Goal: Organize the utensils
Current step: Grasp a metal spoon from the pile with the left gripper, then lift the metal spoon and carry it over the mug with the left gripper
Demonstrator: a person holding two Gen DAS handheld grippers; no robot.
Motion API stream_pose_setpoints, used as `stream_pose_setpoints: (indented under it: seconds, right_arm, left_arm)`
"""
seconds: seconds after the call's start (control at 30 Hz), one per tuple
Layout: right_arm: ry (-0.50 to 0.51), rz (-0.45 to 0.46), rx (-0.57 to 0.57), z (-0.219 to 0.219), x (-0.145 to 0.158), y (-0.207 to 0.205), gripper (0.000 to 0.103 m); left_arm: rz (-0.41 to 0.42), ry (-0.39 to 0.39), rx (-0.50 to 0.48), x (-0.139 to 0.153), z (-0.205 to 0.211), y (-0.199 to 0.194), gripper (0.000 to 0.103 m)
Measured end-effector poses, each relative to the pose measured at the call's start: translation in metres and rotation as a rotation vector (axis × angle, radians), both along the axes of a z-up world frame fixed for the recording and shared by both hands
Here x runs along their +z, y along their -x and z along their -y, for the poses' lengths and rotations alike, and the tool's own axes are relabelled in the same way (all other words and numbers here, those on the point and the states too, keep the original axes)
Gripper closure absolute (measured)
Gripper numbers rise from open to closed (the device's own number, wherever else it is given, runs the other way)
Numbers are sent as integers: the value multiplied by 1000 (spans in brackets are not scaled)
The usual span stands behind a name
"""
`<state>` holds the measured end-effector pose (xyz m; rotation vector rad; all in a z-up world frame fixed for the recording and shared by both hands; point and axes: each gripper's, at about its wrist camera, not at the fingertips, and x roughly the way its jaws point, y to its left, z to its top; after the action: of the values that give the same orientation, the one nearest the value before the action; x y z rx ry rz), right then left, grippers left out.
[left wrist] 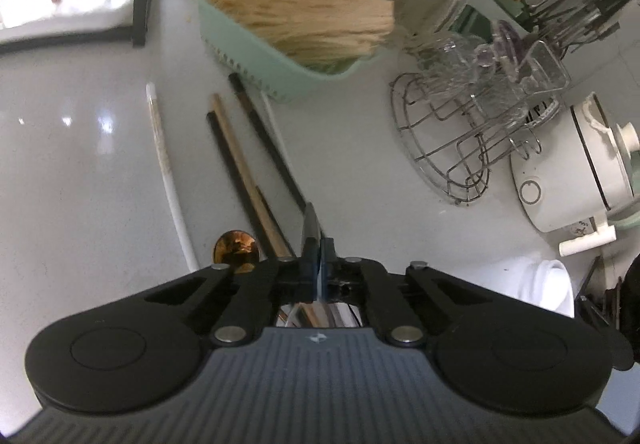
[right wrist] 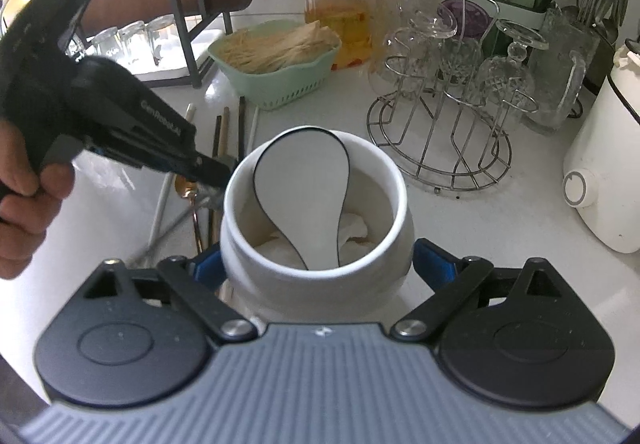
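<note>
Here, from the left wrist, the left gripper (left wrist: 318,264) hangs over a pale counter (left wrist: 80,164) with its jaws pressed together. A dark chopstick (left wrist: 272,152) runs from the front of the green basket (left wrist: 240,44) right up to the fingertips; whether its end is pinched cannot be told. More chopsticks (left wrist: 236,160) lie loose beside it on the basket's near side, with a white stick (left wrist: 168,172) further left of them. A gold spoon (left wrist: 236,246) shows just by the gripper's body. A wire rack (left wrist: 440,148) of glasses stands to the basket's right.

From the right wrist, the right gripper (right wrist: 318,260) has its jaws spread about halfway. They flank a white jar (right wrist: 400,196), which sits on the counter nearer the camera than the basket (no squeeze on its walls is visible). A white ladle (right wrist: 304,172) with a dark edge stands in the jar, bowl up against the far rim. A hand (right wrist: 24,204) holds the left gripper left of the jar, tips down by the loose utensils in front of the basket.
</note>
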<state>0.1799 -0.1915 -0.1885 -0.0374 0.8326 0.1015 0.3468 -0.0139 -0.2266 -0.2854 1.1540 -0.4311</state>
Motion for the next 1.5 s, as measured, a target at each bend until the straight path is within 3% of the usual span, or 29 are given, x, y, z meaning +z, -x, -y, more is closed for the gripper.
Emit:
stream_pose_setpoints:
  seconds: [0.17, 0.33, 0.63, 0.77, 1.07, 1.2, 1.5]
  right_arm:
    - [-29, -2, 1, 5, 0, 6, 7]
    - [-33, 21, 59, 8, 1, 12, 13]
    - [-46, 51, 164, 18, 0, 18, 12]
    - [-50, 63, 197, 21, -1, 21, 12]
    - [-55, 65, 161, 18, -1, 22, 12]
    - [-57, 68, 171, 19, -1, 22, 12]
    - [-59, 79, 188, 21, -2, 20, 12]
  left_arm:
    - [39, -34, 14, 19, 4, 15, 102]
    - [90, -66, 95, 45, 4, 36, 102]
    - [201, -91, 213, 106, 20, 69, 102]
    - [257, -44, 236, 132, 25, 75, 102]
    - [345, 123, 116, 165, 55, 60, 102]
    - [318, 180, 62, 162, 75, 50, 102]
    - [316, 214, -35, 148, 116, 29, 102]
